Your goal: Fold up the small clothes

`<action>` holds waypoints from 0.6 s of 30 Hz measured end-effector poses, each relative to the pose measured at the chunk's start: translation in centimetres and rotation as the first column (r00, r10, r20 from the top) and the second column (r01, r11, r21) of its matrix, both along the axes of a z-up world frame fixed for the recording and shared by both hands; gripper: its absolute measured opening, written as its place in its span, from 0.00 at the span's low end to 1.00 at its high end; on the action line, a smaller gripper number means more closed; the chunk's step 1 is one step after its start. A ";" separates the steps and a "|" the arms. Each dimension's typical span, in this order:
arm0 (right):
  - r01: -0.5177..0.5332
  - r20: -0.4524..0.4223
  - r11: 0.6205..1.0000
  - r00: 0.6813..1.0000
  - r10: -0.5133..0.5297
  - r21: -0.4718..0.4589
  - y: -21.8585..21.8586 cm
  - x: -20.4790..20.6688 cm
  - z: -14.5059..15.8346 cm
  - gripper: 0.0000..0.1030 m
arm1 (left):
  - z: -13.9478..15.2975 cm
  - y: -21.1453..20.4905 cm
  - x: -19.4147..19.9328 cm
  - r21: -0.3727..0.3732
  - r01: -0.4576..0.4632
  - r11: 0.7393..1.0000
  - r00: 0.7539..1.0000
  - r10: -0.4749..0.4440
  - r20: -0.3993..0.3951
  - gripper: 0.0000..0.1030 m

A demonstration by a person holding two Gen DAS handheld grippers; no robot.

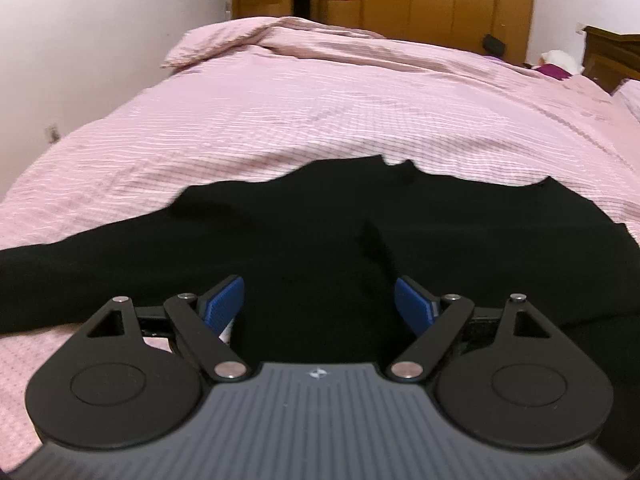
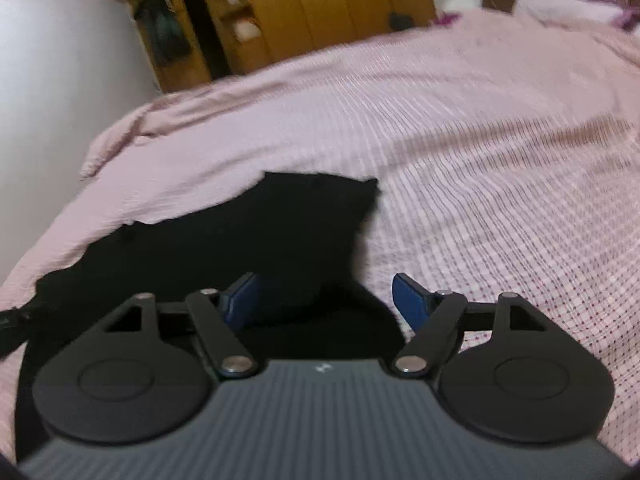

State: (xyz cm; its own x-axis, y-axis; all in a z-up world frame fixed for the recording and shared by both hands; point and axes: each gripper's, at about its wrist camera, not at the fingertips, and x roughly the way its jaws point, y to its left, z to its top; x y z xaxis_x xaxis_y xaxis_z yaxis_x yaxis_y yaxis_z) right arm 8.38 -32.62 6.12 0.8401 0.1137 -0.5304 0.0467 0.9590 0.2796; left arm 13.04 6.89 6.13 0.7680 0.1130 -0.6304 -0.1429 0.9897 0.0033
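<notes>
My left tongs (image 1: 318,304) and right tongs (image 2: 324,300) both hang apart over the black garment (image 1: 304,240) on the pink bed (image 1: 320,112), holding nothing; next I should pinch an edge for a fold.

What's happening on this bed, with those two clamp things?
A person holds a two-finger gripper in each hand to fold small clothes. A black garment lies spread on the pink bedcover. The left gripper and the right gripper both hover over the garment with jaws open, gripping nothing. The right one is above the garment's edge, next to bare bedcover. How far the folding has got is hard to tell, since the dark cloth hides its creases.
</notes>
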 end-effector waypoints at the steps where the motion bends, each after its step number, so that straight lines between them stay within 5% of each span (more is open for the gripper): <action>1: -0.010 0.004 1.000 1.000 0.010 -0.009 0.4 -0.3 0.3 0.73 | 0.2 0.5 -0.5 0.003 -0.016 1.000 1.000 0.016 -0.002 0.85; 11: -0.074 0.023 0.997 0.997 0.075 -0.028 3.8 -3.2 1.5 0.73 | 1.0 7.0 -5.6 -0.018 -0.188 0.982 0.982 0.188 -0.029 0.88; 18: -0.074 0.022 0.997 0.997 0.075 -0.036 5.4 -5.3 1.2 0.73 | 0.8 13.2 -7.7 -0.003 -0.343 0.939 0.939 0.342 -0.036 0.88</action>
State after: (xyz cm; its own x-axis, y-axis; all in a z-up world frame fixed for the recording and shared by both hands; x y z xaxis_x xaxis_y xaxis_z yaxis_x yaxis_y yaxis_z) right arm 3.09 -27.22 7.33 0.8420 0.1576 -0.5159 -0.0309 0.9689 0.2455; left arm 5.29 20.05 6.90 0.6616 0.3594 -0.6581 -0.4731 0.8810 0.0056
